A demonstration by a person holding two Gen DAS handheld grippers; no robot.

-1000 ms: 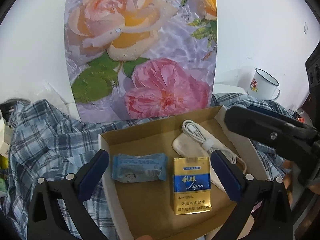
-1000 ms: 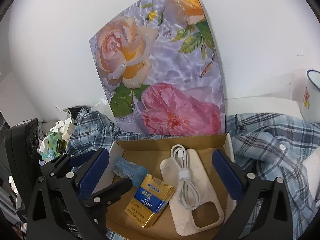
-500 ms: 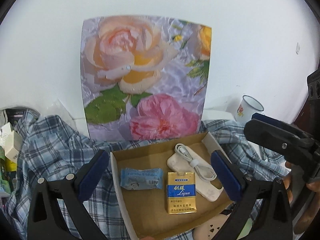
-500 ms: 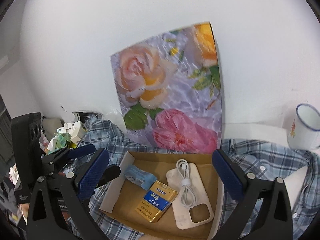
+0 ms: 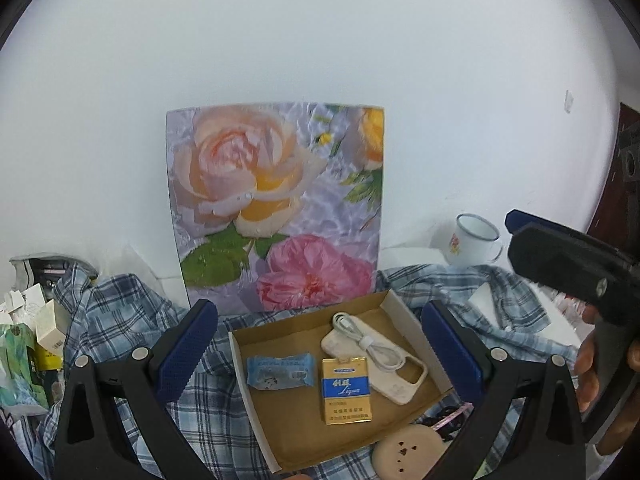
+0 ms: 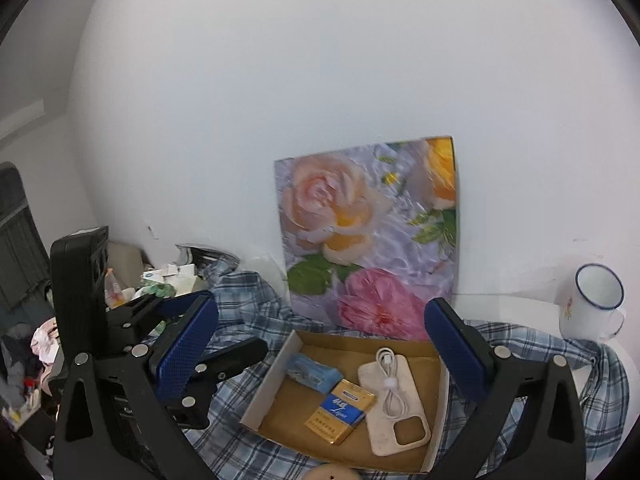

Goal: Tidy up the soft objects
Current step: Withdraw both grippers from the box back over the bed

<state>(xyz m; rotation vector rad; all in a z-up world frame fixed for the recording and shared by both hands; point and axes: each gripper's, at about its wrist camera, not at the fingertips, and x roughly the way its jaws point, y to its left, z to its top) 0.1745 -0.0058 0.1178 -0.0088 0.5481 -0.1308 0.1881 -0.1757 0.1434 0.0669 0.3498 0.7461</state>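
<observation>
White wall, floral board (image 5: 276,208) propped behind. Cardboard tray (image 5: 316,432) on plaid shirt (image 5: 120,320): tissue pack (image 5: 280,372), cigarette pack (image 5: 346,390), phone case (image 5: 396,368), coiled cable (image 5: 368,340) grouped inside, apparently sorted. Left gripper (image 5: 316,350), right gripper (image 6: 320,344): jaws apart, empty, raised above tray.

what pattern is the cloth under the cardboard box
Blue-and-white plaid cloth beneath the cardboard box, clearest in the right wrist view.

My left wrist camera looks down from the near left at the box (image 5: 344,432), low centre of frame. My right wrist camera sits back and right, box (image 6: 276,376) lower centre. Both share the rose panel (image 5: 276,208) and mug (image 6: 596,304).
</observation>
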